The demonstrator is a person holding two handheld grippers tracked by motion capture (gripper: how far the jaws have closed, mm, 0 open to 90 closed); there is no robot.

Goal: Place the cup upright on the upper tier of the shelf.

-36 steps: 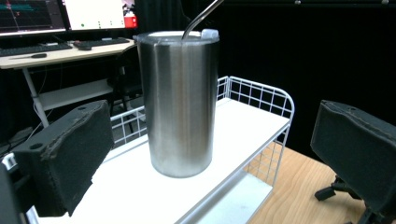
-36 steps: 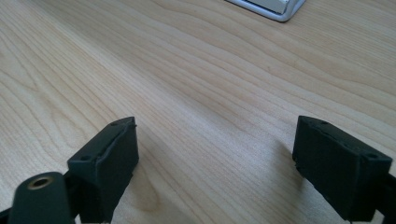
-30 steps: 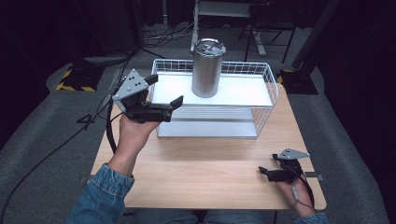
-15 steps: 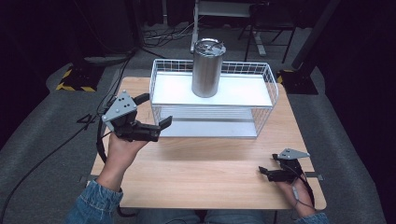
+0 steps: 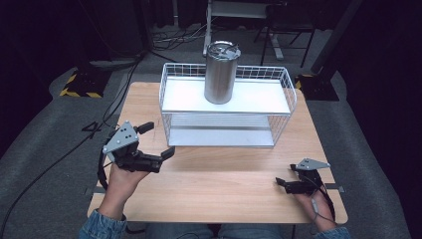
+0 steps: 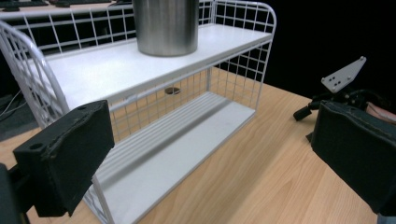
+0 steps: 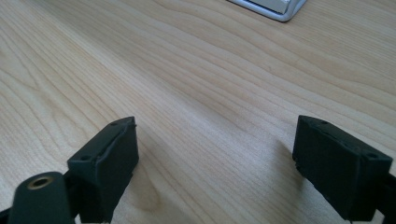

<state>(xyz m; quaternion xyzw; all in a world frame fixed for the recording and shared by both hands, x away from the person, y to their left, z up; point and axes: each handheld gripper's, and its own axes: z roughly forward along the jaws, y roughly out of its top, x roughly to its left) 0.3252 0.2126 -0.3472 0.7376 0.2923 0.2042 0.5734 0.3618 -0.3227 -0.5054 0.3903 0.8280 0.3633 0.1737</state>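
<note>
dark floor and black stands ring the wooden table [image 5: 219, 184], where a white wire rack [image 5: 226, 107] stands at the far middle.

left gripper [image 5: 158, 141] hovers just off the rack's near left corner, held in the person's left hand [image 5: 122, 179] above the table. its jaws stand wide apart with nothing between them, pointing toward the rack's front. in the left gripper view the two black pads [image 6: 65, 156] frame the rack's lower shelf [image 6: 173, 144], and neither touches the wire.

right gripper [image 5: 282, 183] rests low on the table, well apart from the rack, off its near right corner. its jaws are also spread wide and grip nothing; in the right gripper view only bare wood lies between the pads [image 7: 105, 163], with a corner of the rack's base [image 7: 268, 7] at the top edge.

steel cup [image 5: 221, 72] stands upright on the rack's top shelf [image 5: 259, 97], left of that shelf's middle, with its lid on. it is well apart from both grippers. in the left gripper view its lower body [image 6: 166, 25] sits on the white top shelf, above the lower shelf, which is bare.

cables [image 5: 59, 159] trail off the table to the rack's left, down to the floor.
</note>
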